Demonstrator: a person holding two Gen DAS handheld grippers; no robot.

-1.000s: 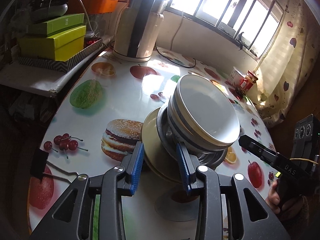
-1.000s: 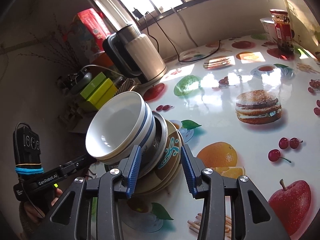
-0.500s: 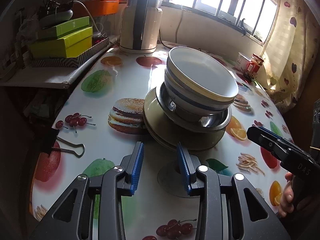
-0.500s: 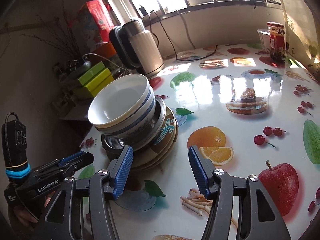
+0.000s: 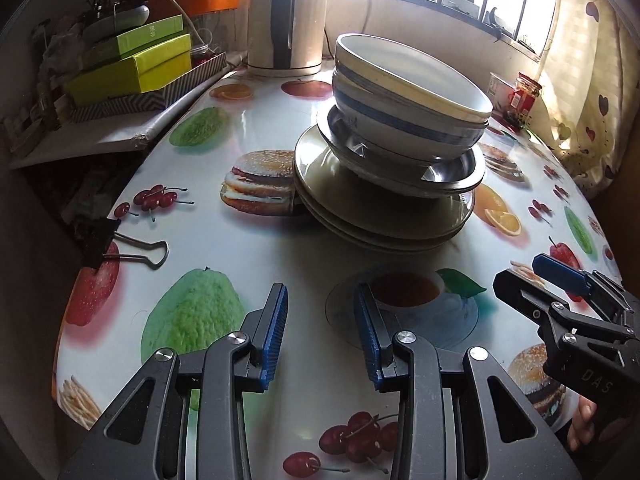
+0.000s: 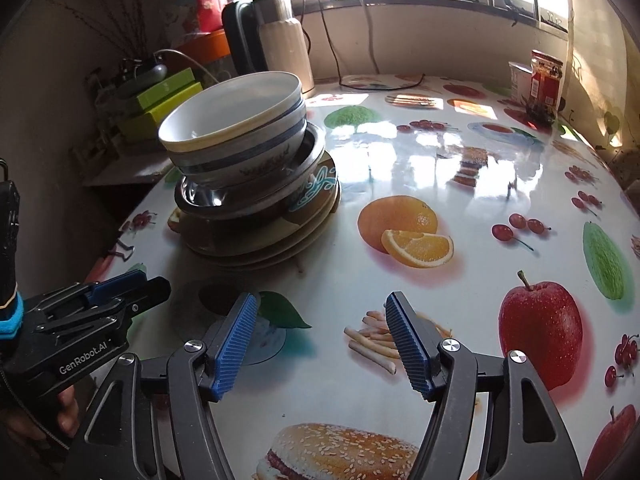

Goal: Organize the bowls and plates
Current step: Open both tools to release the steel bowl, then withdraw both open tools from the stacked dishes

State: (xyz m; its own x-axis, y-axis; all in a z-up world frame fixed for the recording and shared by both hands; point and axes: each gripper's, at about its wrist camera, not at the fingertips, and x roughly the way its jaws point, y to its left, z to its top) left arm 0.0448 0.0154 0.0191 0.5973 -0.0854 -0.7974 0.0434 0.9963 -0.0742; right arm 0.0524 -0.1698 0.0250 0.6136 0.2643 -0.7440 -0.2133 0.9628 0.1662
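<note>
1. Nearest you, your left gripper [image 5: 320,326] and right gripper [image 6: 320,344] both hung over the table [image 6: 500,168] with jaws spread, pinching nothing, each well short of the dishes.
2. Beyond them stood one stack near the table's left edge: the plates [image 5: 384,224] at the bottom, a steel dish [image 5: 448,174] on them, the bowls [image 5: 404,104] nested on top, tilted.
3. I counted two blue-banded bowls, one steel dish and what looked like three plates.
4. You seemed to be finished or nearly so; no loose dish showed, though the leaning bowls might want squaring.
5. Farthest back stood one kettle [image 6: 276,40].
</note>
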